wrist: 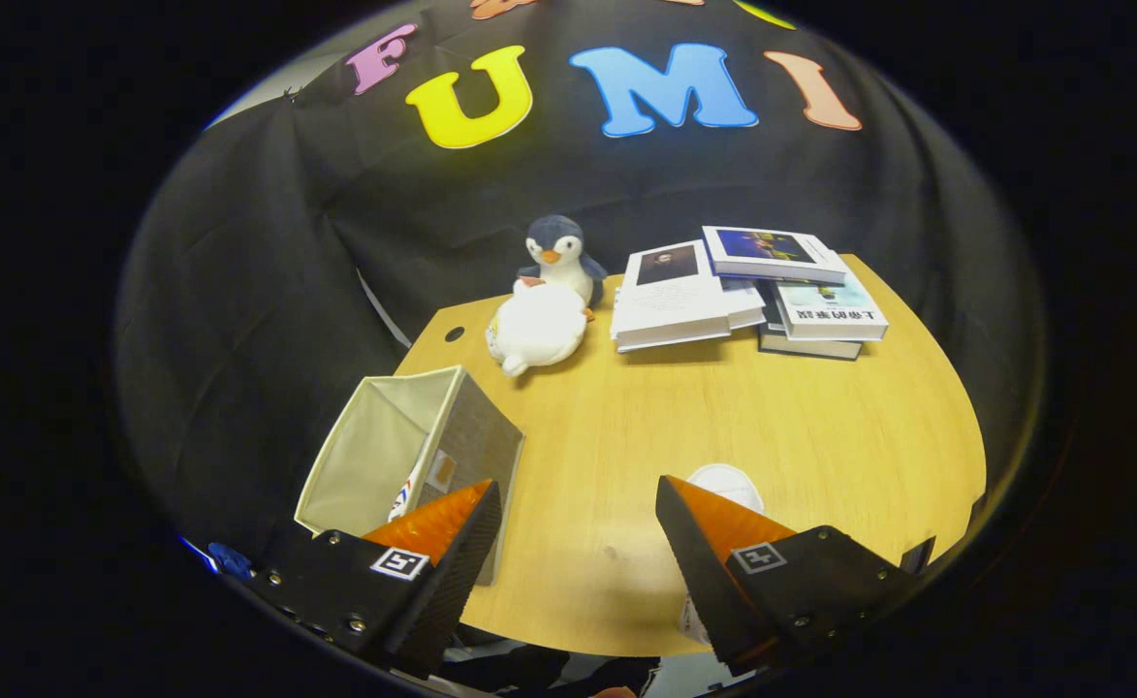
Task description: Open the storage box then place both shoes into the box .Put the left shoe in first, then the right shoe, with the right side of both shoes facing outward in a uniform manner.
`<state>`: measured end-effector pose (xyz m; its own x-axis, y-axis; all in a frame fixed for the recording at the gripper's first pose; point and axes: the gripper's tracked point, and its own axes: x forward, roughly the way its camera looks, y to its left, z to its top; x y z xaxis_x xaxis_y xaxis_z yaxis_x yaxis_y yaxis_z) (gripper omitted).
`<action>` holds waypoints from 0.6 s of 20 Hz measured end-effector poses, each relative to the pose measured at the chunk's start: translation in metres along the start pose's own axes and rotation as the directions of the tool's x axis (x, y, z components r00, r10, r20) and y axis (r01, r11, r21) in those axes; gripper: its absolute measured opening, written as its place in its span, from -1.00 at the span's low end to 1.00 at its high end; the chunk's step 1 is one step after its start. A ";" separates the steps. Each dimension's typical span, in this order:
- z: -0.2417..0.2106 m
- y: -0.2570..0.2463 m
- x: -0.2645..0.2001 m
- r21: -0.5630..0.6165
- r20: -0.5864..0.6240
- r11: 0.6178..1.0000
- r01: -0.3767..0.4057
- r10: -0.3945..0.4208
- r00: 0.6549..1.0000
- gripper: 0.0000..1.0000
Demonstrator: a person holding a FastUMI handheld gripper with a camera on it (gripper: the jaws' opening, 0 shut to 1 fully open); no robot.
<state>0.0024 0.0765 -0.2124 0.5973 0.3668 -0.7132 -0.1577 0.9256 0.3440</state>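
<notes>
Gripper (578, 543) spread wide, holding nothing, above wooden bench (723, 436). Left of gripper, open fabric storage box (403, 456); beyond, plush penguin (558, 257) and stacked books (752, 291).

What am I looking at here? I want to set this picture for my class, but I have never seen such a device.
A person holds a two-finger gripper; the camera rides on it and looks forward along its orange fingers, which stand open and hold nothing. Below is a wooden table. Beside one finger stands an open fabric box, and a white shoe peeks out behind the other. Farther off lie a toy penguin, a white soft toy in front of it, and a pile of books.
</notes>
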 end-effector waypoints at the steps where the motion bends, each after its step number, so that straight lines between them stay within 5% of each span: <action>1: -0.004 -0.010 -0.002 0.004 -0.006 1.000 0.013 -0.013 1.000 0.95; 12: -0.064 -0.108 0.009 -0.030 -0.119 0.990 0.137 -0.140 0.983 0.96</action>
<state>-0.0254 -0.0142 -0.2947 0.5155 0.2421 -0.8220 -0.0978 0.9696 0.2242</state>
